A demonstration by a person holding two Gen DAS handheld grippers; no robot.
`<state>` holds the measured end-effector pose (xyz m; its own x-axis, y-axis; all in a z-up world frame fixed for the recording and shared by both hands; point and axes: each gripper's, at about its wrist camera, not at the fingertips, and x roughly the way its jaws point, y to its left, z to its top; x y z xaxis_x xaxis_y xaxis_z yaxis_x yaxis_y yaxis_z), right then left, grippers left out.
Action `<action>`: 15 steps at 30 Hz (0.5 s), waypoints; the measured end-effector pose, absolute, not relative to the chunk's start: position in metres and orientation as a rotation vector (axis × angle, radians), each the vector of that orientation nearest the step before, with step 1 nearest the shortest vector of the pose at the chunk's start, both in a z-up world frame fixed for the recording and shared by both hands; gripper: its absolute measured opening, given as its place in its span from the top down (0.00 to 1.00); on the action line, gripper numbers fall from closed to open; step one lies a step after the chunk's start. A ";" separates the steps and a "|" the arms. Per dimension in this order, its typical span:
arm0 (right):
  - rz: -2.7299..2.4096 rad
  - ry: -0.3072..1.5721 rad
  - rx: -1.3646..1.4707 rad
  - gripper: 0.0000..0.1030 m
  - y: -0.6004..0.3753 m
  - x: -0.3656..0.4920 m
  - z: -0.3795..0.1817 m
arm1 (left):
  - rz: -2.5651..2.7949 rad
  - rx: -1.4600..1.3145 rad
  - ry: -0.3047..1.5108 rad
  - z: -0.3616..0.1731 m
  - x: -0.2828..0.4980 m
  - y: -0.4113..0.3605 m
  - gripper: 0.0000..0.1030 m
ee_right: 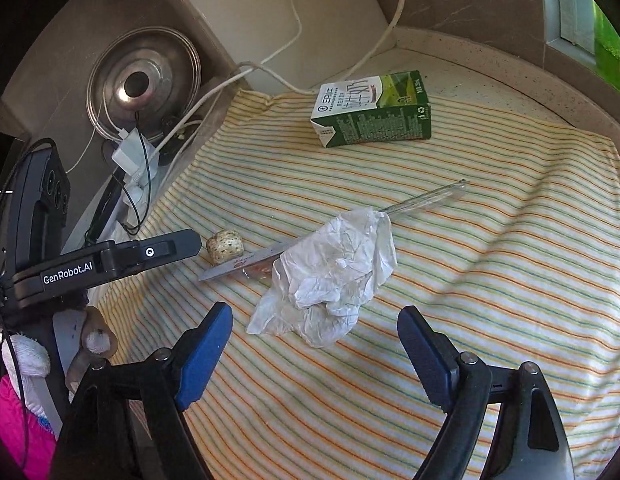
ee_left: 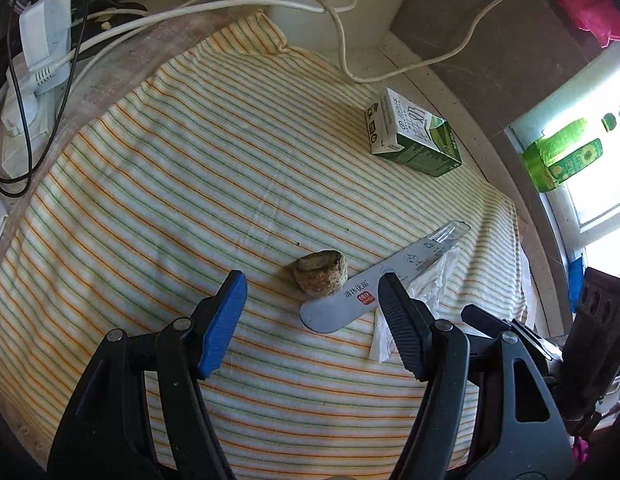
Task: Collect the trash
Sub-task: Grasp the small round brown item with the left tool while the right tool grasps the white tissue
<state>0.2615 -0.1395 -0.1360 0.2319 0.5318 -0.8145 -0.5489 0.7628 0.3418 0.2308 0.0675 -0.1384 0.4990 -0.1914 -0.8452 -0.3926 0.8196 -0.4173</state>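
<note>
One green-and-white carton (ee_right: 372,110) upper centre, one crumpled white tissue (ee_right: 330,276), one grey flat wrapper (ee_left: 374,284), one brown lump (ee_left: 320,276); left gripper (ee_left: 314,312) and right gripper (ee_right: 316,352) fingers wide, empty.

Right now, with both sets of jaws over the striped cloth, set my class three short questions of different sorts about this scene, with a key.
1. True or false: the green milk carton lies on its side.
2. Which item partly covers the long flat wrapper: A the crumpled tissue, B the carton, C the white cable?
3. Name the small brown lump beside the wrapper.

Key: 1 true. 2 A. 3 Cannot tell; perhaps a food scrap.
</note>
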 end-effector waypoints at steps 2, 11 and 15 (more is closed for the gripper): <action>0.744 1.131 -0.021 0.17 -0.135 0.265 -0.141 | 0.138 -0.646 1.068 -0.144 0.235 0.070 0.32; 0.727 1.151 -0.097 0.23 -0.112 0.274 -0.154 | 0.139 -0.675 1.086 -0.156 0.243 0.075 0.32; 0.704 1.143 -0.133 0.28 -0.107 0.274 -0.156 | 0.149 -0.663 1.089 -0.154 0.245 0.072 0.49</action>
<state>0.2741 -0.1067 -0.1564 0.2281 0.4437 -0.8666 -0.5741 0.7802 0.2484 0.2446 0.0723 -0.1542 0.4740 -0.2027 -0.8569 -0.4261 0.7988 -0.4247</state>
